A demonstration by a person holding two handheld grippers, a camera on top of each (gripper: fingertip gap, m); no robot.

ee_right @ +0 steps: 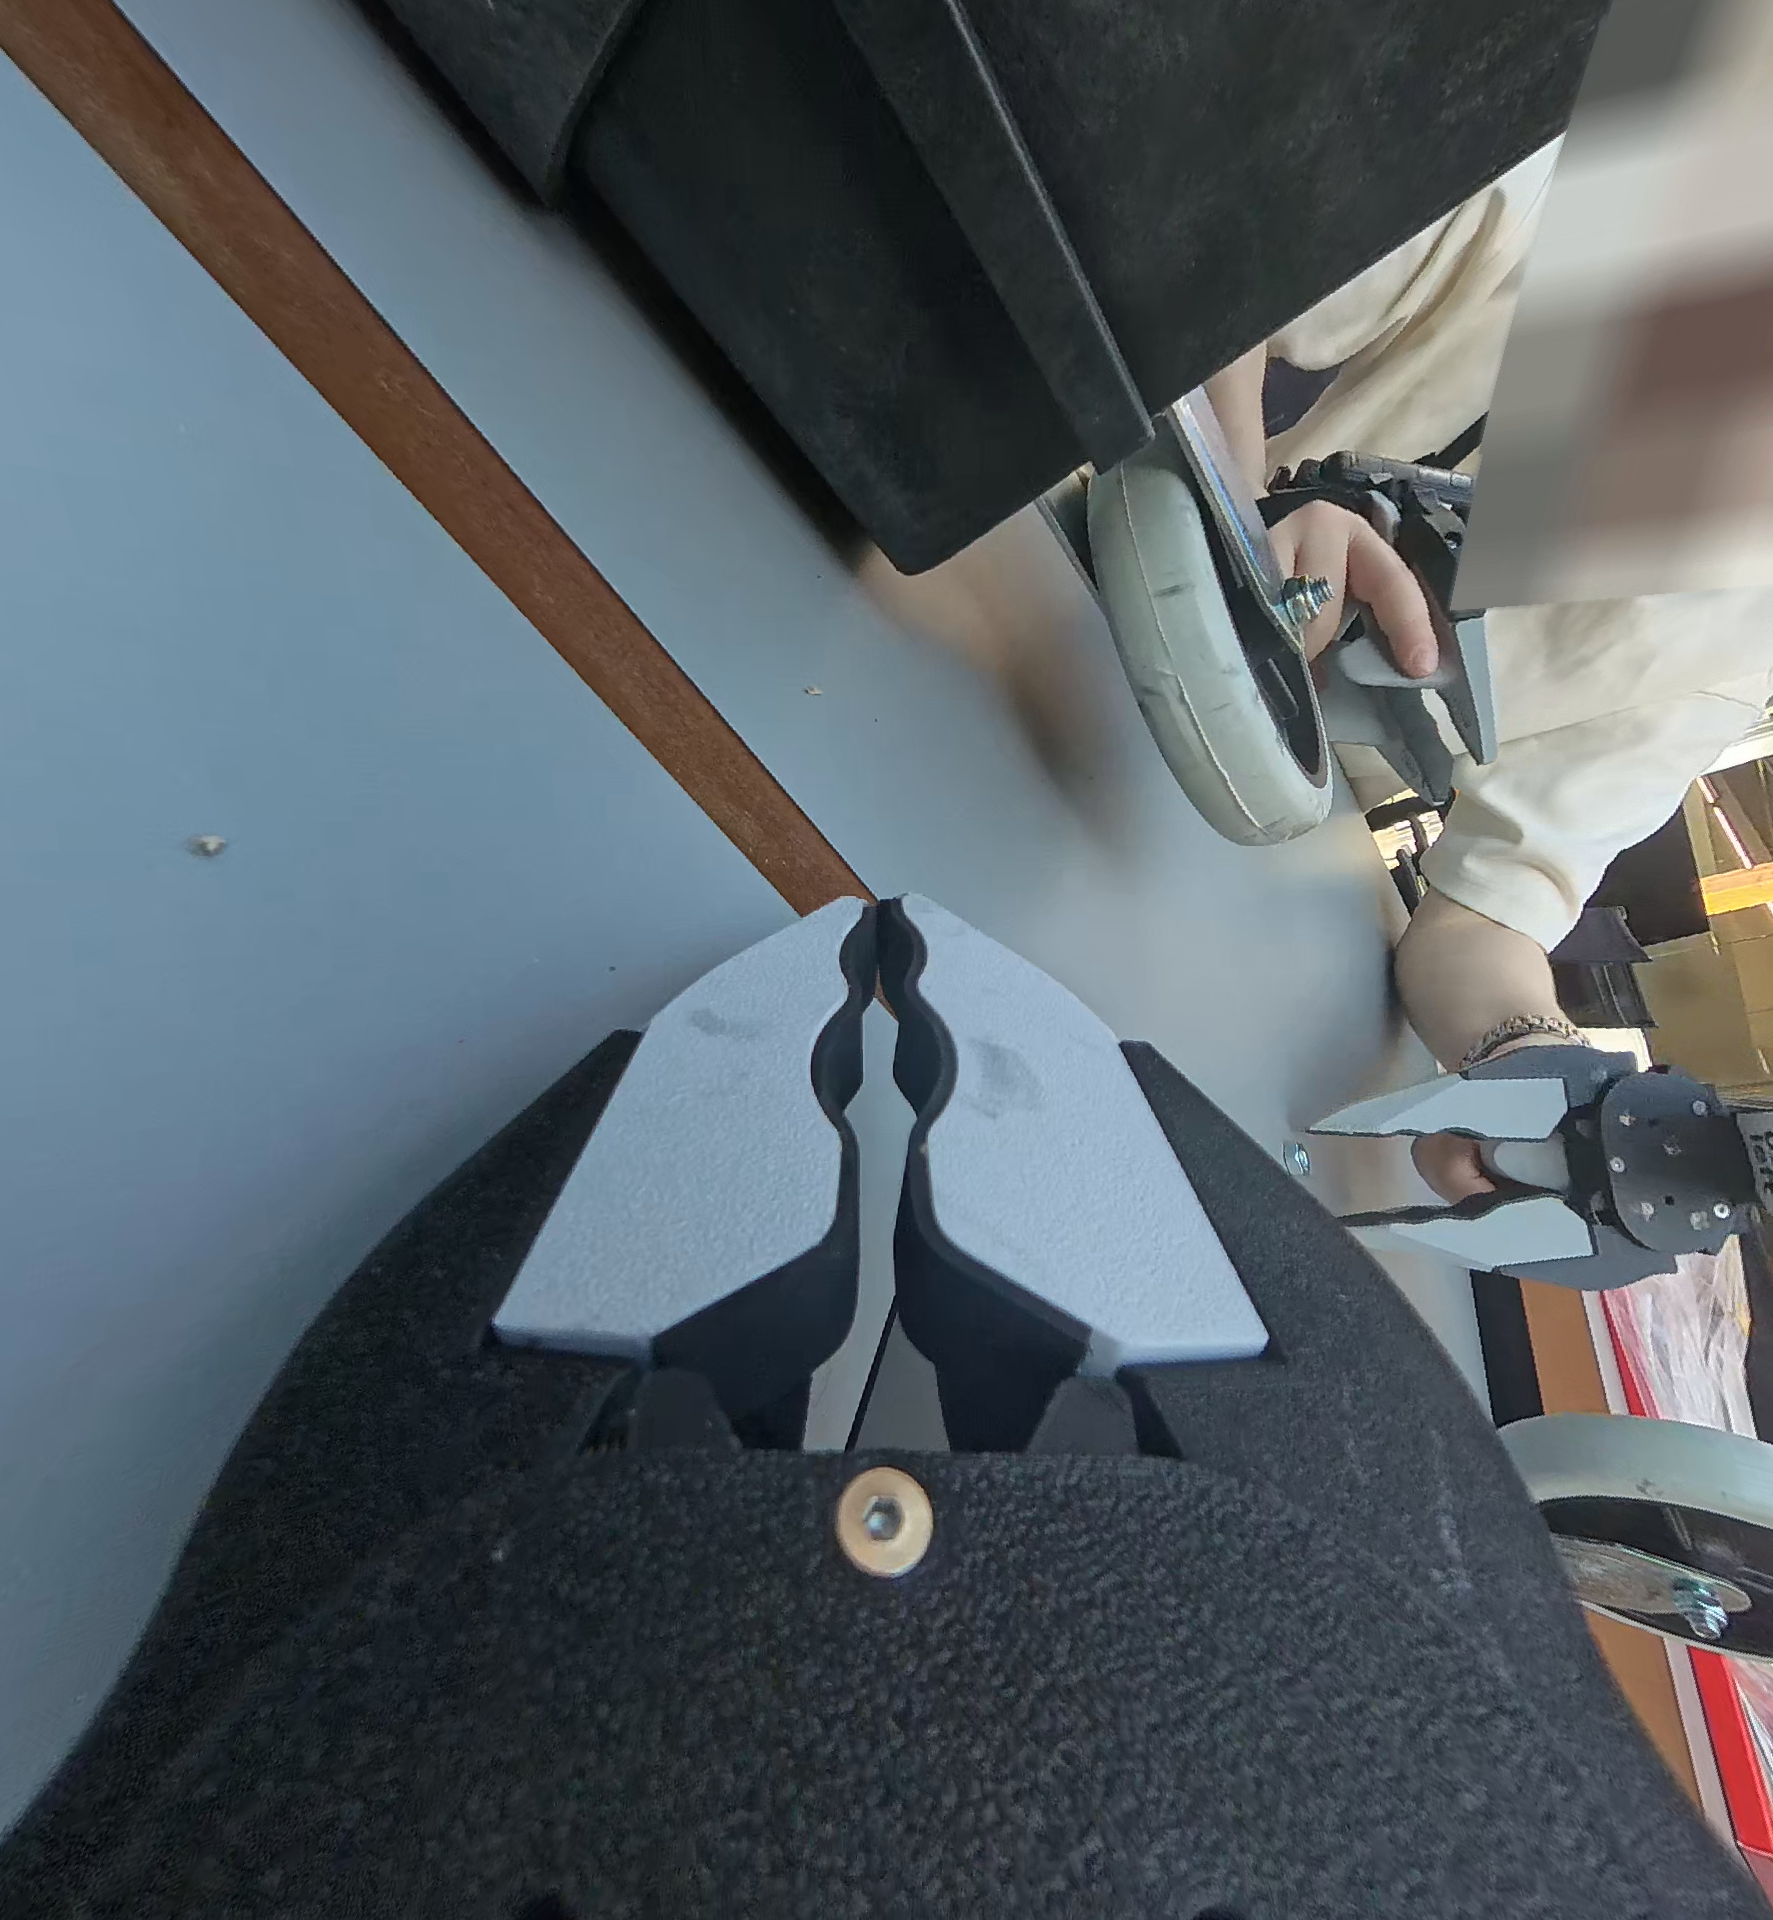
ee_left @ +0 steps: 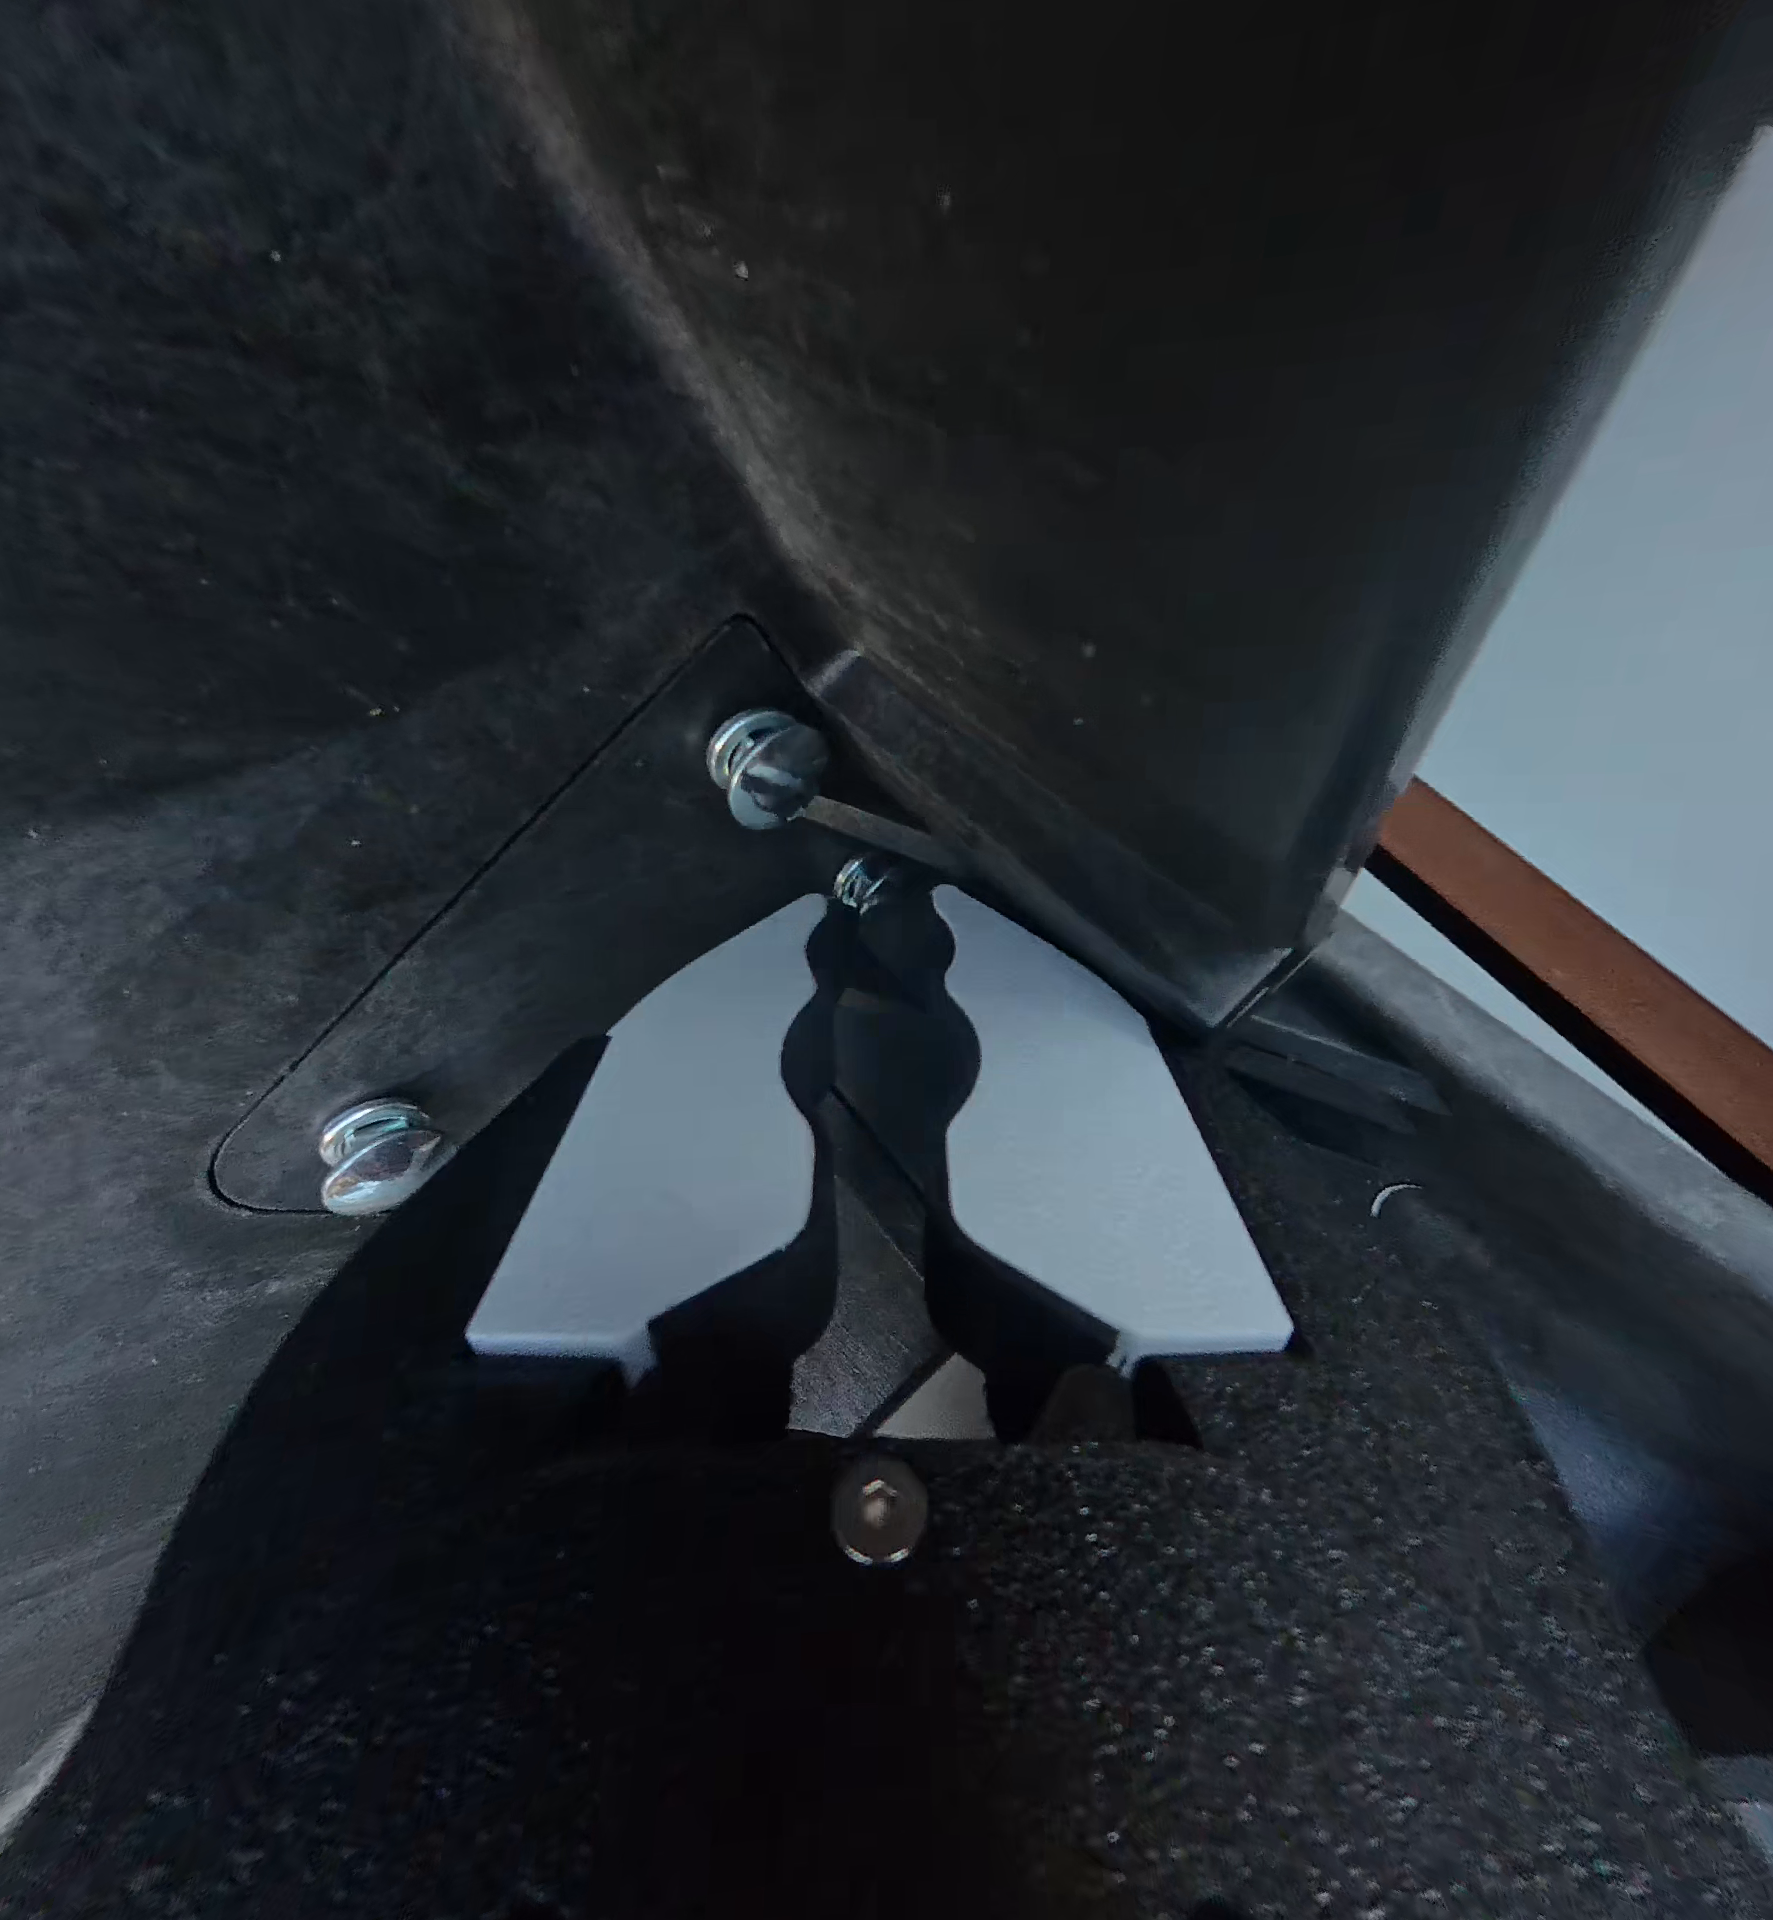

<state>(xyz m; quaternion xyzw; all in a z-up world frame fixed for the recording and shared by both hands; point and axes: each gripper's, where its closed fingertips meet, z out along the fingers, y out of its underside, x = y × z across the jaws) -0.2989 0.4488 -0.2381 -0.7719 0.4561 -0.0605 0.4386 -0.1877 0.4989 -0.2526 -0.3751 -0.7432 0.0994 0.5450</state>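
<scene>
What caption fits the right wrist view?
Shut right gripper over grey surface and brown strip, black box and castor beyond.

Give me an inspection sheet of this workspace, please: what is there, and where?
Surface: pale grey board crossed by a brown wooden strip.
Job's things: black felt-covered box with a grey castor wheel; black plate fixed to it with silver bolts.
Clutter: small crumbs on the board.
Grippers: left gripper has its tips at a small silver nut, grip unclear; right gripper is shut on nothing, over the strip.
Cables: nothing seen.
Surroundings: a person's cream sleeve; a red-edged fixture.
</scene>
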